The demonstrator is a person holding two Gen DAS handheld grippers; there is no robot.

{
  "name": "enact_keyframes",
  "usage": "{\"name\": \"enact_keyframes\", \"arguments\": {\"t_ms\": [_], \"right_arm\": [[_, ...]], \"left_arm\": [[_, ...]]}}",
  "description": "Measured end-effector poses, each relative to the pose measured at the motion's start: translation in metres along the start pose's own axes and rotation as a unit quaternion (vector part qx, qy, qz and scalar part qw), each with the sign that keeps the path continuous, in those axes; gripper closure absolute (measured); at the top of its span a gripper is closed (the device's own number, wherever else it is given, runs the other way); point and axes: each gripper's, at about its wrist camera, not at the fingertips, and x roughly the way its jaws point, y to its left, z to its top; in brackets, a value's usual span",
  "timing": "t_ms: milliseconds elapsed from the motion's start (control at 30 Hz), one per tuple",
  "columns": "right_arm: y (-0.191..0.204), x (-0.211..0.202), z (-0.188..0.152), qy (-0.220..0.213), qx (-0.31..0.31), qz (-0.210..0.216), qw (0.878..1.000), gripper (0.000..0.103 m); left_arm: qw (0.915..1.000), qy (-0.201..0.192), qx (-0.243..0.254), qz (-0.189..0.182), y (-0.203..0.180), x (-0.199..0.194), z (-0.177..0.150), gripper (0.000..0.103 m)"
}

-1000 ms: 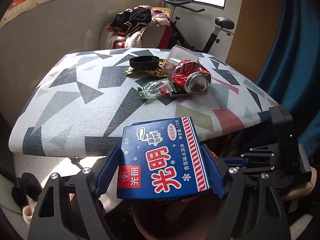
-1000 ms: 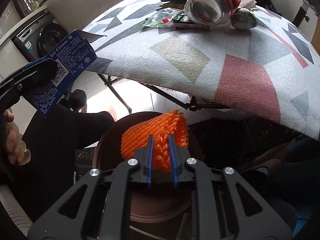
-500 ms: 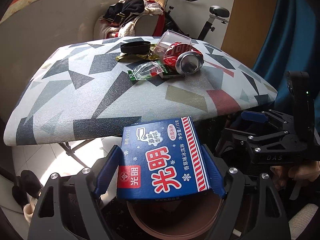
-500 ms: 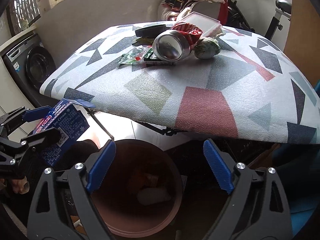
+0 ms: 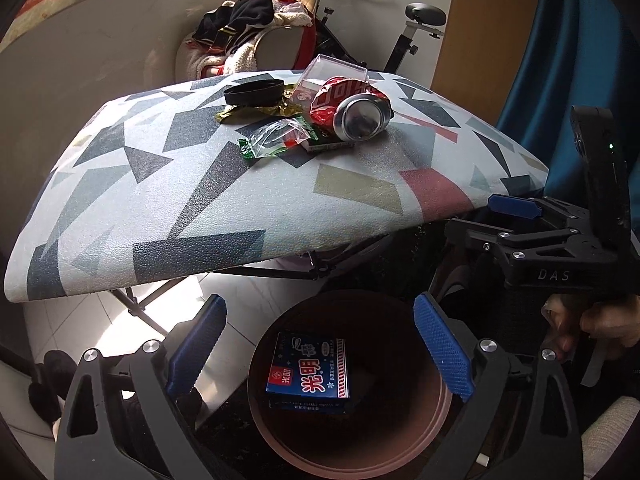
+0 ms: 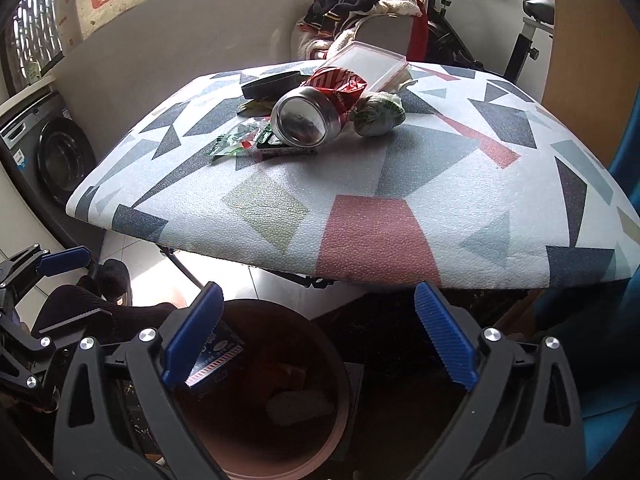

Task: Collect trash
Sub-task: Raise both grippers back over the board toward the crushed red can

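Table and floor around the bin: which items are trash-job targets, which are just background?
Job:
brown bin
blue ice cream box, in the bin
crushed red can
clear green wrapper
black lid
clear plastic box

Background:
exercise bike
clothes pile
washing machine

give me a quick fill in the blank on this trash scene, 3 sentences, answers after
1. The blue ice cream box is inside the brown ____.
2. The crushed red can lies on its side on the ____.
3. The left gripper has its jaws ____, holding nothing.

Missing words: bin; table; open
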Motion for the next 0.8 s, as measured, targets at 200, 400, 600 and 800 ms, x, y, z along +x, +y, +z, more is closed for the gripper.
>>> {"name": "enact_keyframes", "arguments": {"t_ms": [200, 400, 600, 800], "right_arm": [[0.000, 0.001, 0.002, 0.001, 0.002, -0.004, 1.000, 0.006], [0.001, -0.003, 0.011, -0.005, -0.014, -0.016, 1.000, 0.006], [-0.010, 0.000, 0.022, 0.008, 0.006, -0.020, 1.000, 0.006], [-0.020, 0.003, 0.037, 0.011, 0.015, -0.030, 0.999, 0.006]], "left_arm": [[0.9998, -0.006, -0.009, 0.016, 0.007, -0.001, 0.007, 0.009], [0.9989, -0.024, -0.007, 0.038, 0.015, -0.006, 0.023, 0.006], [0.9974, -0.040, -0.005, 0.060, 0.024, -0.011, 0.041, 0.006], [0.9957, -0.060, -0.007, 0.070, 0.038, -0.014, 0.062, 0.006]]}}
